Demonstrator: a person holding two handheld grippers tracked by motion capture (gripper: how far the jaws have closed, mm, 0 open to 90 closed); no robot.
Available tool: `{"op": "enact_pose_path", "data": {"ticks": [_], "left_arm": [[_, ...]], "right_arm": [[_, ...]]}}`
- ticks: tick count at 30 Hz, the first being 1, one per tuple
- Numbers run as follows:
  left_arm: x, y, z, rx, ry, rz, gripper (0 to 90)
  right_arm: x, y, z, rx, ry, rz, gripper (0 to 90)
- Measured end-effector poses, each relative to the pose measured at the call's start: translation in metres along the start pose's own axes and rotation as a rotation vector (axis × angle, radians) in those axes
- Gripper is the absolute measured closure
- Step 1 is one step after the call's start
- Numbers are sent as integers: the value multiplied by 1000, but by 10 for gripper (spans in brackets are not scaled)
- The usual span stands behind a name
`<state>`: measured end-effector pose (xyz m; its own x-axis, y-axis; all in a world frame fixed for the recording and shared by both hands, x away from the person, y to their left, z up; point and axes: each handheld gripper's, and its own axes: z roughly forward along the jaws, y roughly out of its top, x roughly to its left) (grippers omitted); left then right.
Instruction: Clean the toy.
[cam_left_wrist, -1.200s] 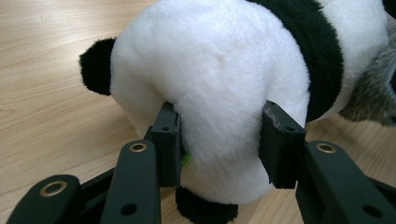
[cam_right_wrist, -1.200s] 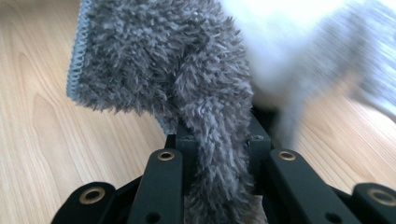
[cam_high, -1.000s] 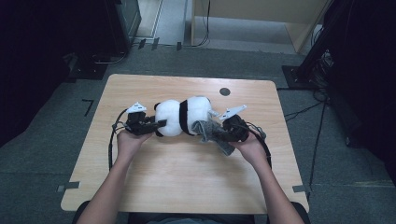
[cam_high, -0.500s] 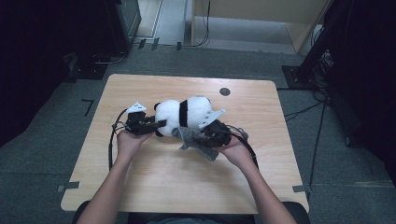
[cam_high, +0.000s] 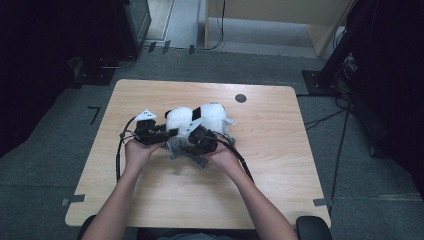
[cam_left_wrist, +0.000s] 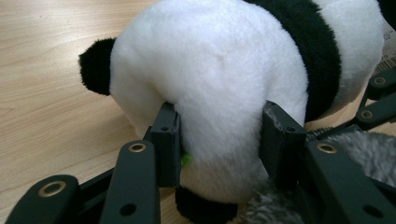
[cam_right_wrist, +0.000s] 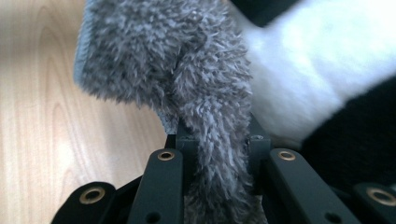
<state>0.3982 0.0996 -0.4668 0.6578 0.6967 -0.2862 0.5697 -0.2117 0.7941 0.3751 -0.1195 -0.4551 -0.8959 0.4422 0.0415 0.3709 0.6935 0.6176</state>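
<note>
A black-and-white panda plush (cam_high: 197, 119) lies on its side on the wooden table (cam_high: 280, 150). My left gripper (cam_high: 169, 133) is shut on the white, rounded end of the panda (cam_left_wrist: 224, 70), its pads (cam_left_wrist: 166, 140) pressed into the fur on both sides. My right gripper (cam_high: 192, 145), just in front of the panda, is shut on a piece of grey furry cloth (cam_right_wrist: 187, 70). The cloth (cam_high: 176, 147) hangs between the two grippers against the panda's underside. In the right gripper view the panda's white fur (cam_right_wrist: 317, 60) lies right behind the cloth.
A small black round disc (cam_high: 241, 98) sits in the tabletop near the far edge. Cables trail from both grippers over the table. Dark equipment and cables stand on the floor around the table. Bare wood lies to the right and in front.
My right gripper has carried the grey cloth leftward along the panda's front, from its right end toward the left gripper. The left gripper and the panda have stayed in place.
</note>
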Motion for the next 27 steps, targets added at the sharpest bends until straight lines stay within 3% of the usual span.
{"op": "enact_pose_path", "data": {"ticks": [8,14,18,27], "left_arm": [[0,0,0,-2,-2,1,550],[1,0,1,-8,-12,-1,551],[1,0,1,-7,-12,1,552],[2,-1,0,-7,-18,4,555]], "right_arm": [[-13,-17,-19,-13,-35,38,748],[-25,-46,-46,-21,-53,79,748],[-32,-64,-64,-14,-90,97,744],[-53,-98,-84,-10,-141,173,739]]}}
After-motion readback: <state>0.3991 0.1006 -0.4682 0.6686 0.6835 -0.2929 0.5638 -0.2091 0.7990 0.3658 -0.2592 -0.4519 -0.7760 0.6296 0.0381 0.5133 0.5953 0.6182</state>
